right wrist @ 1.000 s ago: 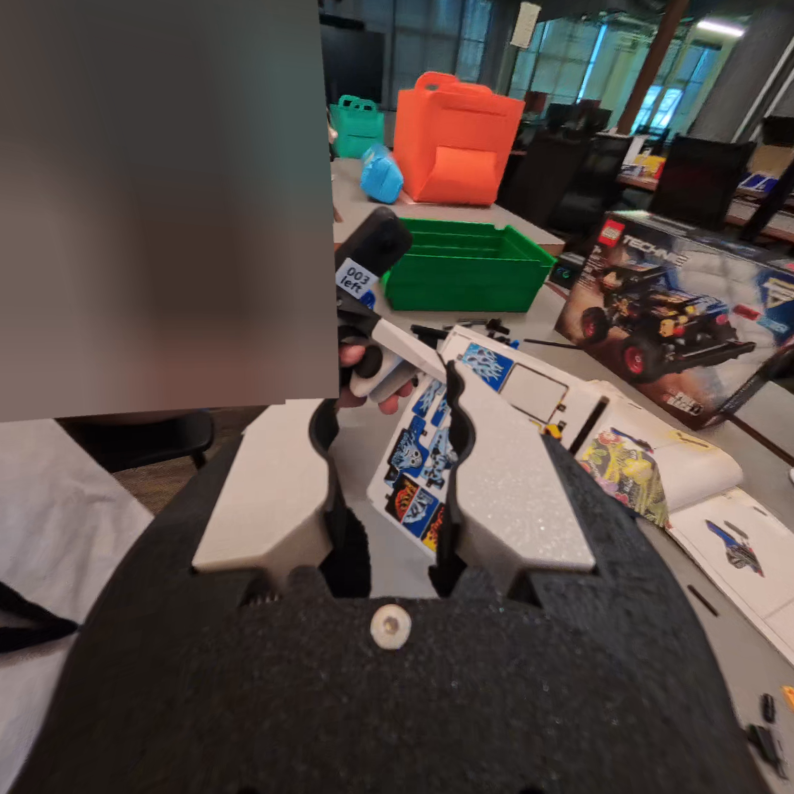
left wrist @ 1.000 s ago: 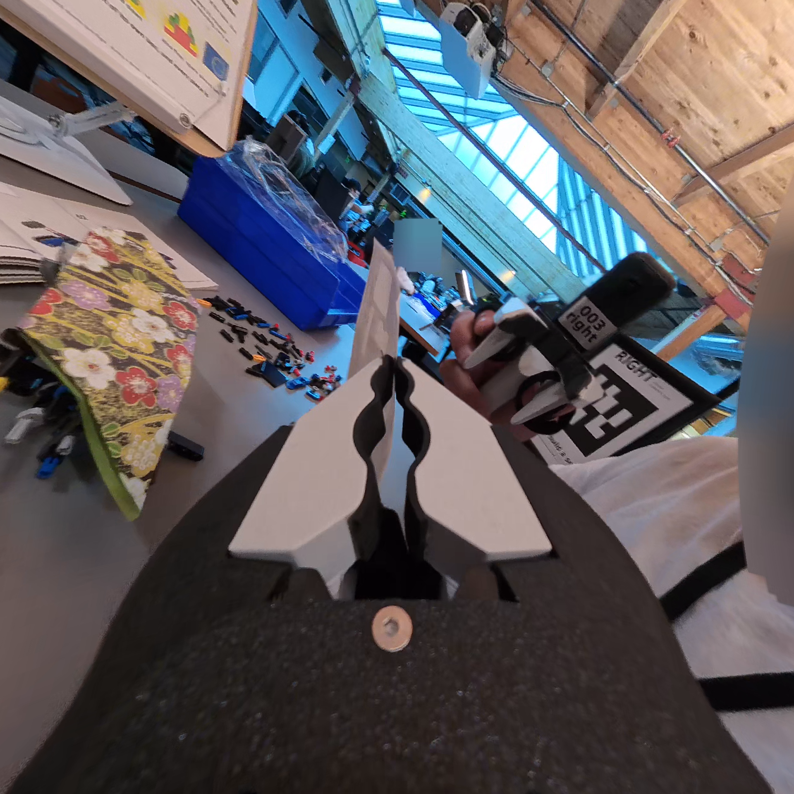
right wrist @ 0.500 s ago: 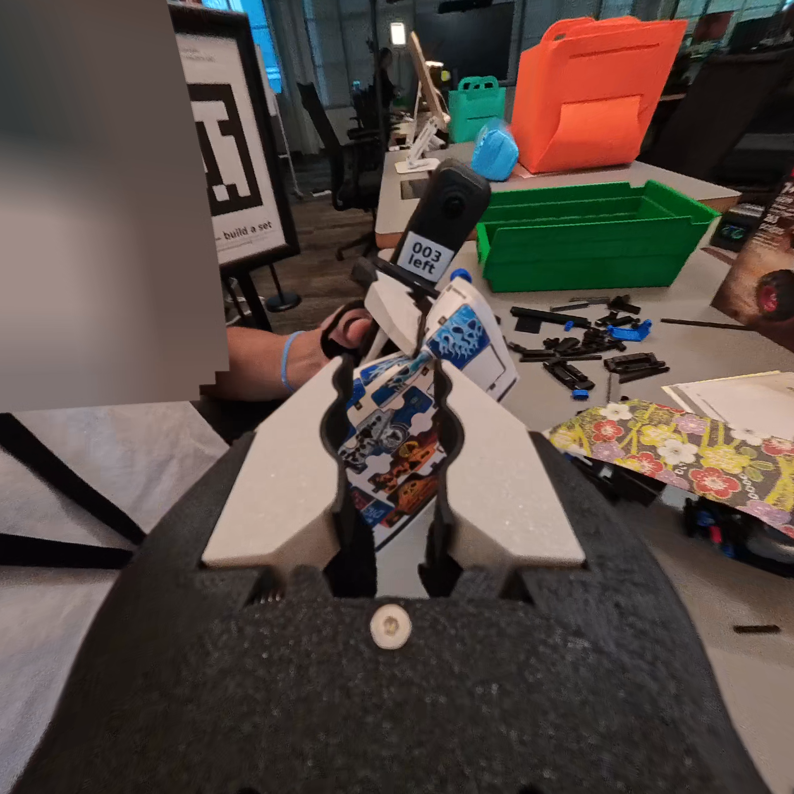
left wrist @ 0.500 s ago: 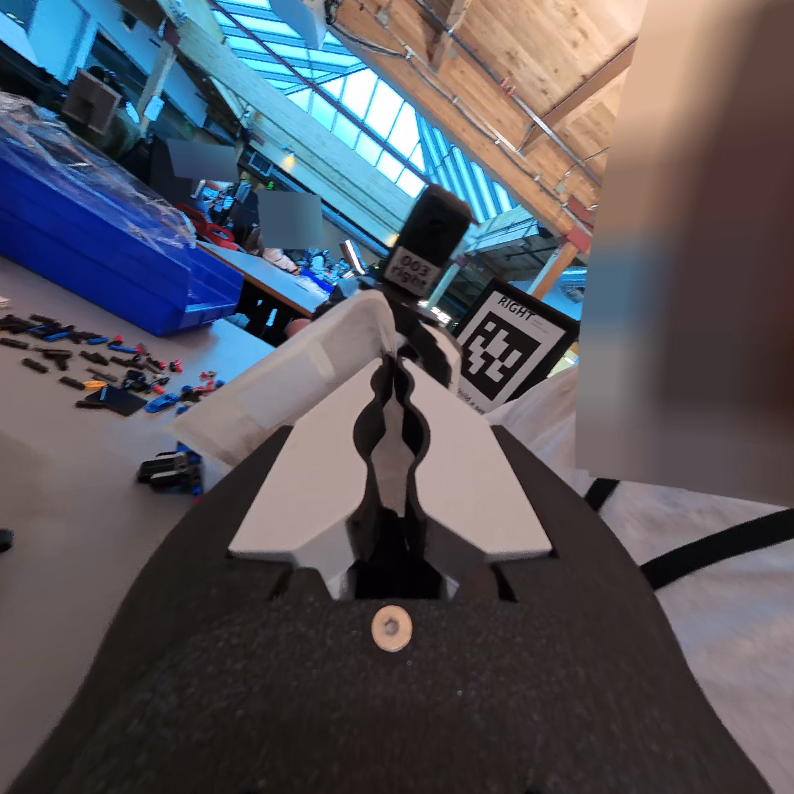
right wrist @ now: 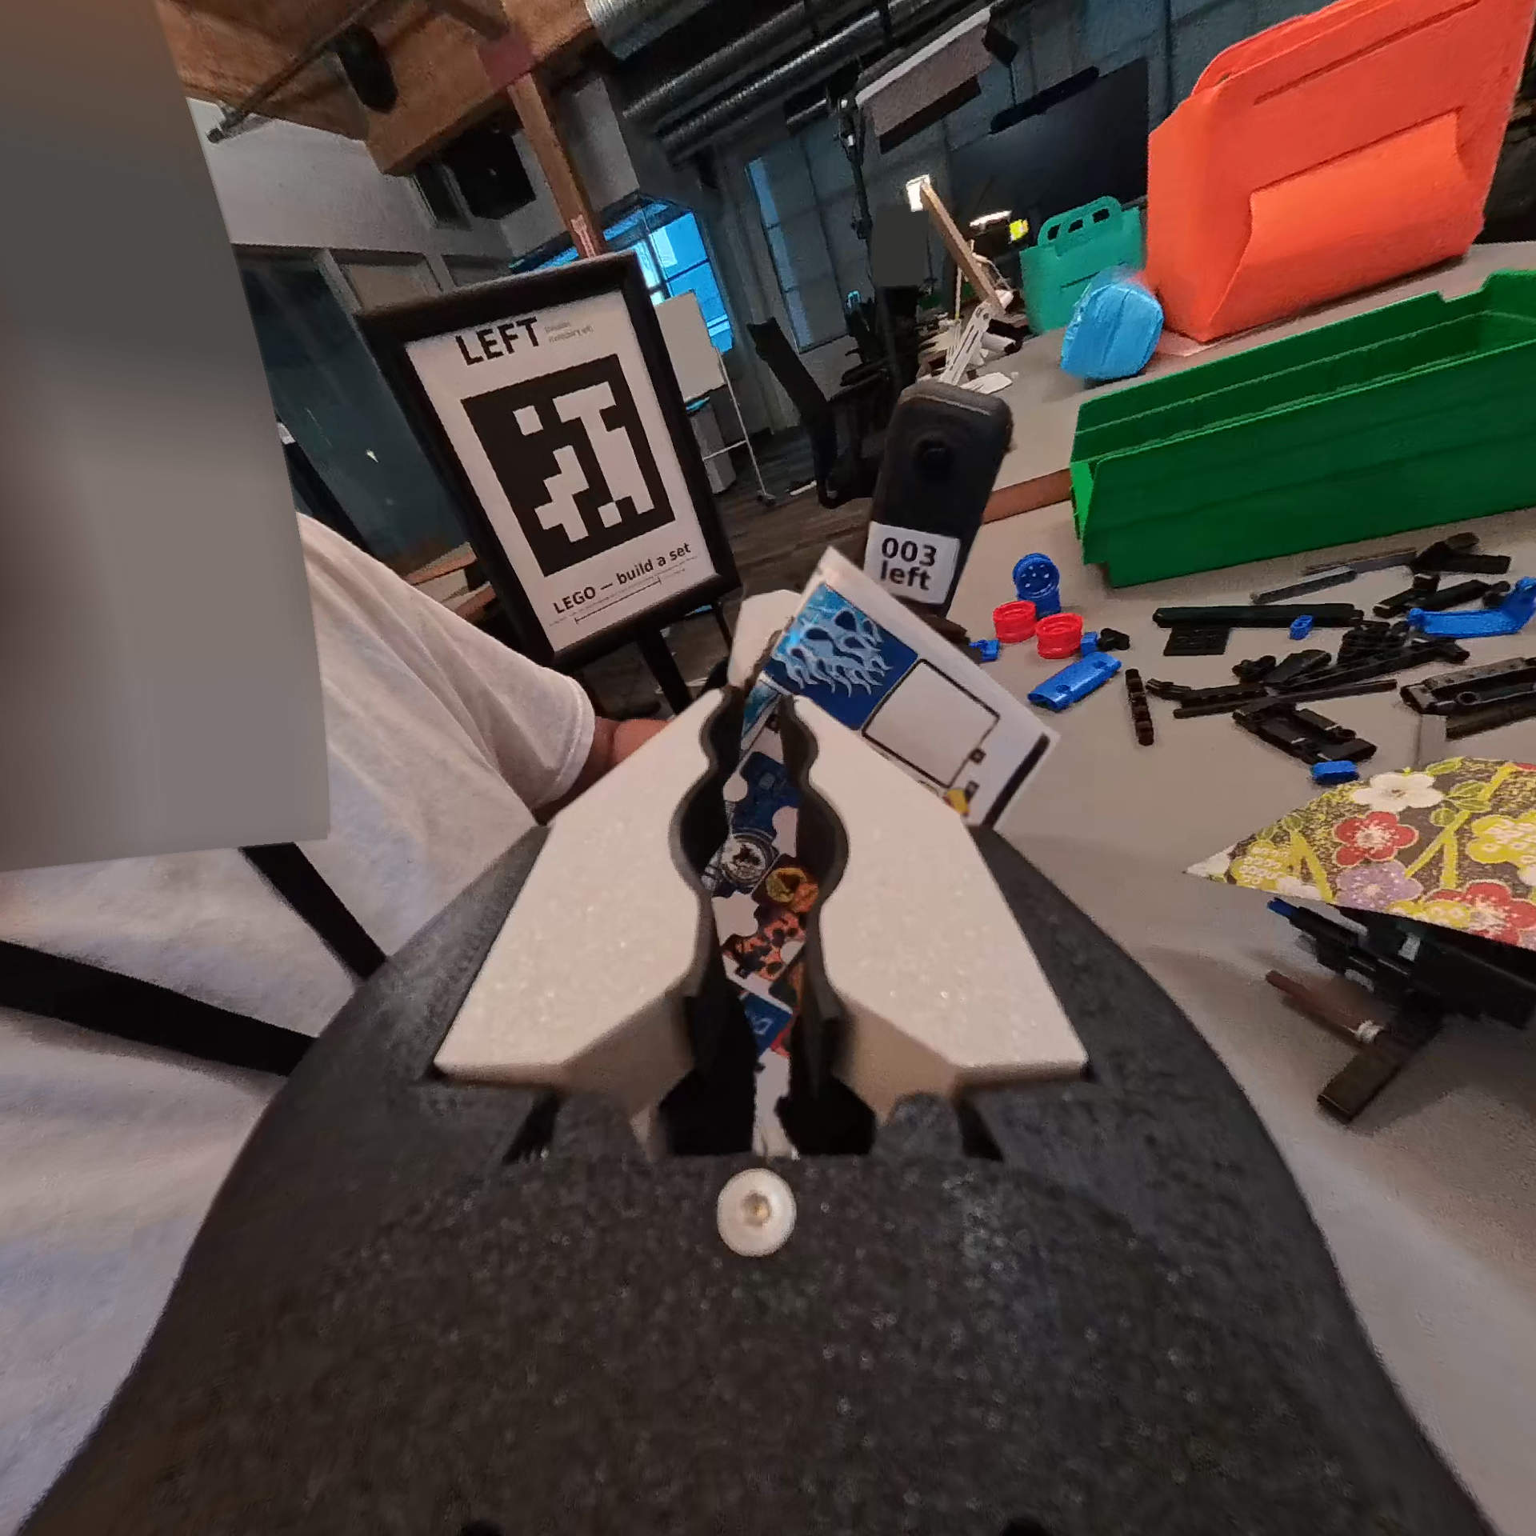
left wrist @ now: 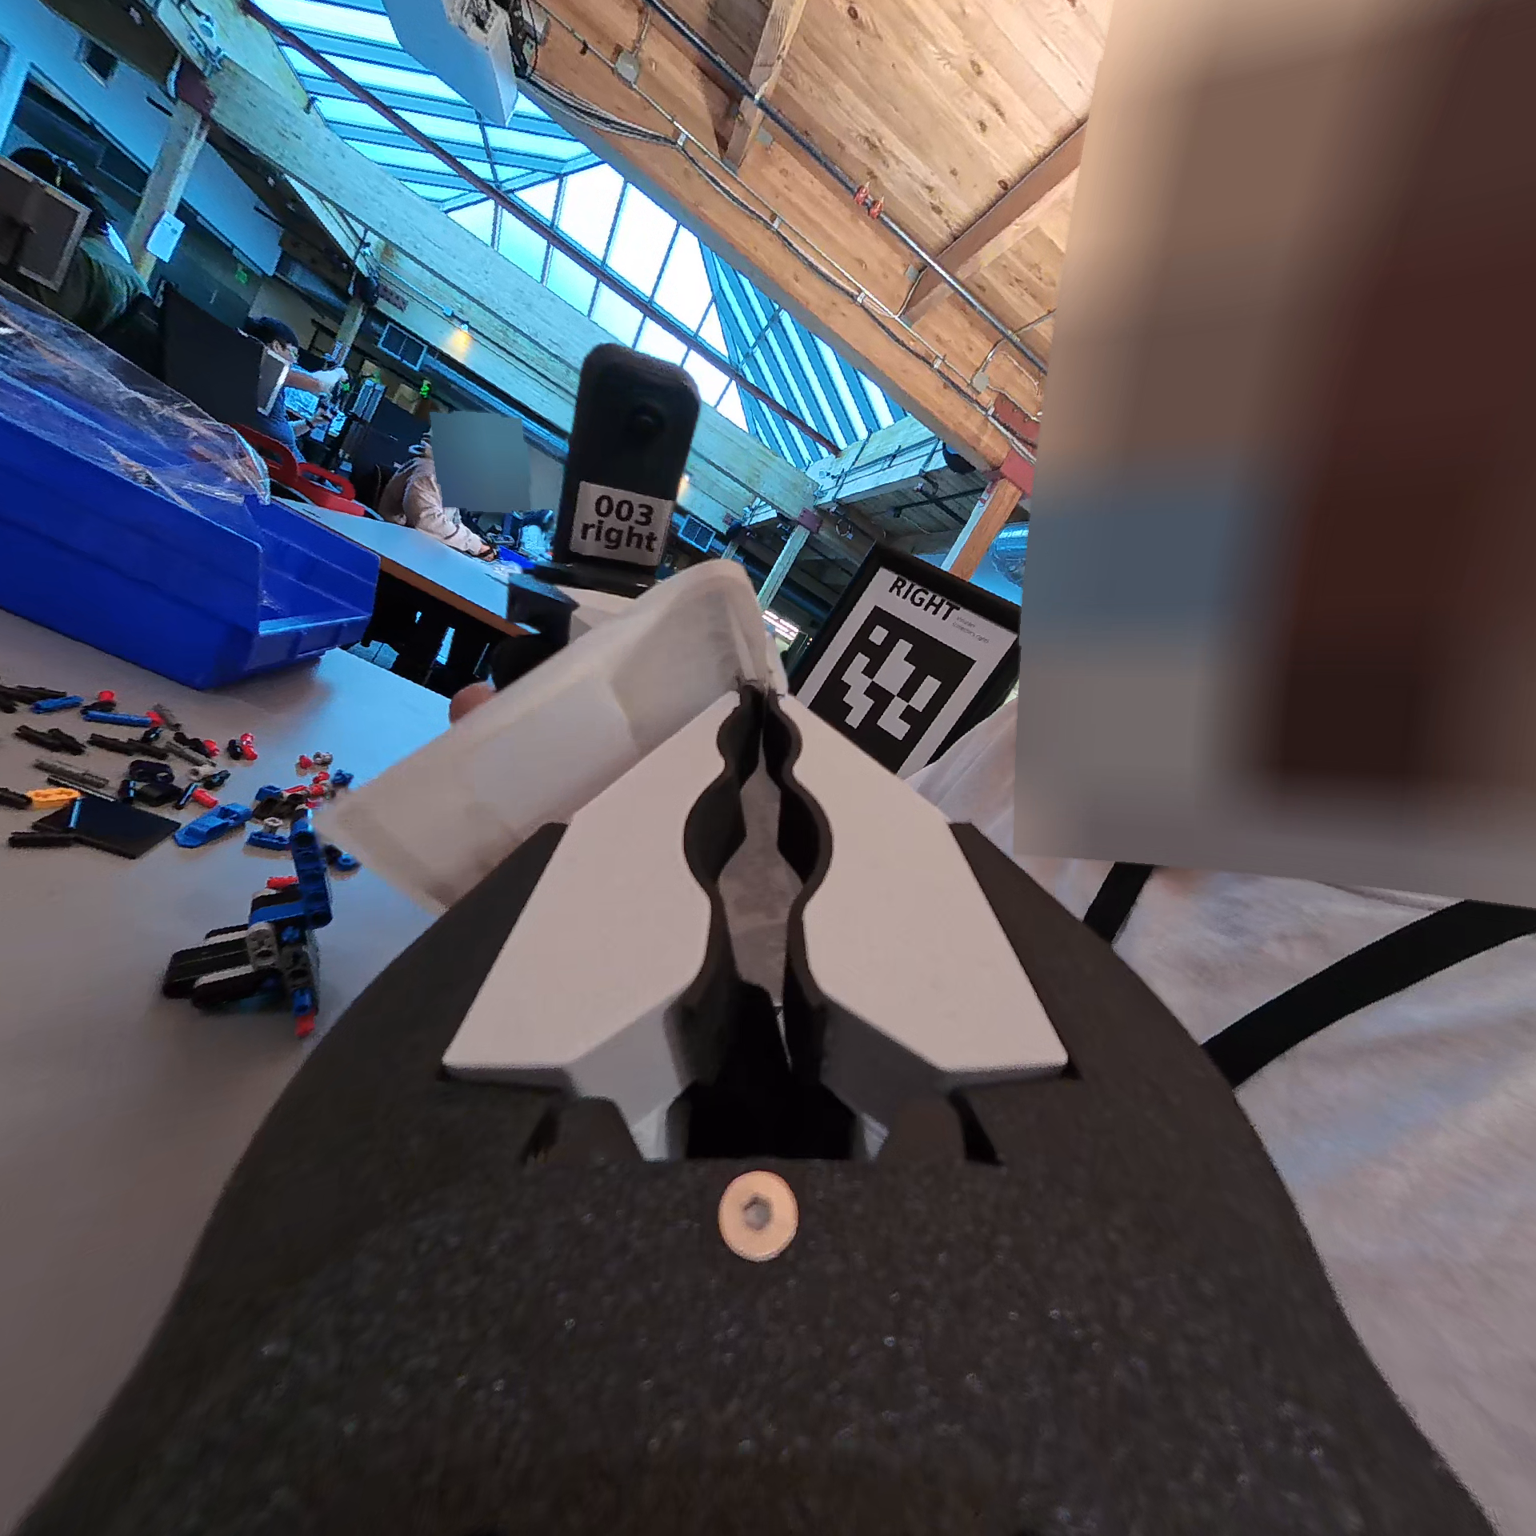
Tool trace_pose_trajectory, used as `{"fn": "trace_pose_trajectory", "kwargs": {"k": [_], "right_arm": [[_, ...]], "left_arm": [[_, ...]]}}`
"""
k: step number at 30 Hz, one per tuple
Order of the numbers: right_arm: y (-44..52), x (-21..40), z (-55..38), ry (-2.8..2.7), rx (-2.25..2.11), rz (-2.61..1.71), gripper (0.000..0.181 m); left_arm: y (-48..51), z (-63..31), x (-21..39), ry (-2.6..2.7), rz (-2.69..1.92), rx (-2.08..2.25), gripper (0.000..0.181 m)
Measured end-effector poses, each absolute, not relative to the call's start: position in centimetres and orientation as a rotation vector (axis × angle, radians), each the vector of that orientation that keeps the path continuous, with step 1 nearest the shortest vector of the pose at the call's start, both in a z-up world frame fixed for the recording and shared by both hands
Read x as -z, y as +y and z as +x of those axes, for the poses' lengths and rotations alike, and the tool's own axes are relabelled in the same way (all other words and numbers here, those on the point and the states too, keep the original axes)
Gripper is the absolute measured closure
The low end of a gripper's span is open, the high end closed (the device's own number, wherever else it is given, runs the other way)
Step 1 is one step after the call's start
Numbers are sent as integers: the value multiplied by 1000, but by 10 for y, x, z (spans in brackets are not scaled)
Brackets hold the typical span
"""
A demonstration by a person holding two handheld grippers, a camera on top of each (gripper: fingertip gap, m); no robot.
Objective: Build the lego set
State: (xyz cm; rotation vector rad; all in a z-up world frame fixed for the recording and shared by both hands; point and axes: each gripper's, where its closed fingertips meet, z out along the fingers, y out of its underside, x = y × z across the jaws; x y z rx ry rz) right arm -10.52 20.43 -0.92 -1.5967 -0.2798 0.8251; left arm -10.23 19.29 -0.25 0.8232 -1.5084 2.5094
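Left wrist view: the left gripper [left wrist: 760, 715] has its fingers pressed onto the sticker sheet [left wrist: 532, 765], whose white back fans out to the left. In the right wrist view the right gripper [right wrist: 760, 706] pinches the same sheet, printed side showing. Both hold it above the grey table [right wrist: 1164, 831], with loose lego pieces [right wrist: 1297, 690] scattered beyond and a small built assembly [left wrist: 266, 947] nearby.
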Motion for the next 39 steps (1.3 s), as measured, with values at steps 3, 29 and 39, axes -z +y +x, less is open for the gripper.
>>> {"fn": "trace_pose_trajectory", "kwargs": {"k": [3, 29, 39], "right_arm": [[203, 10, -108, -275, -868, -1588, 174], [198, 18, -101, -905, 25, -1648, 143], [200, 28, -109, -1042, -108, -1672, 153]], "left_arm": [[192, -104, 4, -1558, 814, -2512, 181], [205, -93, 20, -1444, 945, -2213, 181], [195, -101, 23, -1530, 878, -2150, 181]]}}
